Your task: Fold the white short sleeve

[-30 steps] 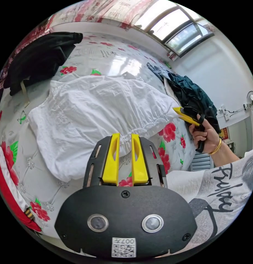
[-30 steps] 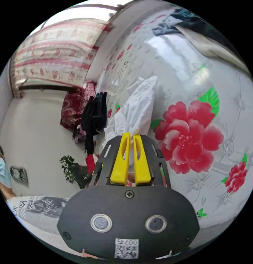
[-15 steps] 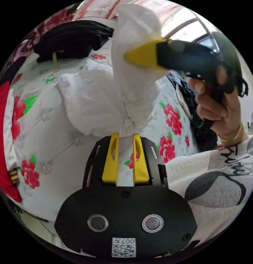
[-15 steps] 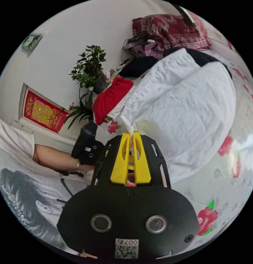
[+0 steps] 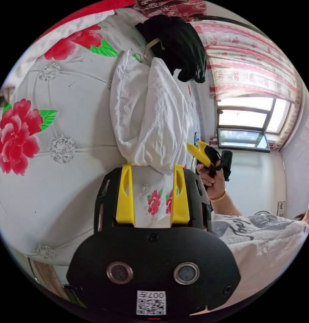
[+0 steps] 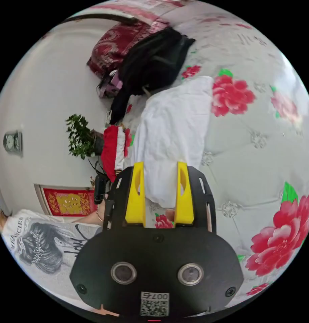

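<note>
The white short sleeve (image 5: 151, 114) lies folded into a narrow strip on the flowered bed cover (image 5: 53, 188). My left gripper (image 5: 152, 166) is open, its yellow jaws spread just off the strip's near end, nothing between them. The right gripper (image 5: 198, 149) appears beside the strip in a hand, jaws apart. In the right gripper view the white short sleeve (image 6: 174, 134) stretches away from my right gripper (image 6: 160, 165), which is open over the garment's near edge without pressing on it.
A black garment (image 5: 176, 40) lies past the strip's far end, also the black garment (image 6: 151, 64). Red and white cloth (image 6: 114, 151) and a potted plant (image 6: 81, 136) sit beyond the bed edge. A curtained window (image 5: 243, 124) is behind the person's arm (image 5: 225, 202).
Both grippers were shut on the white garment, with part of it lifted; they have laid it down as a narrow strip and let go. Both now stand open.
</note>
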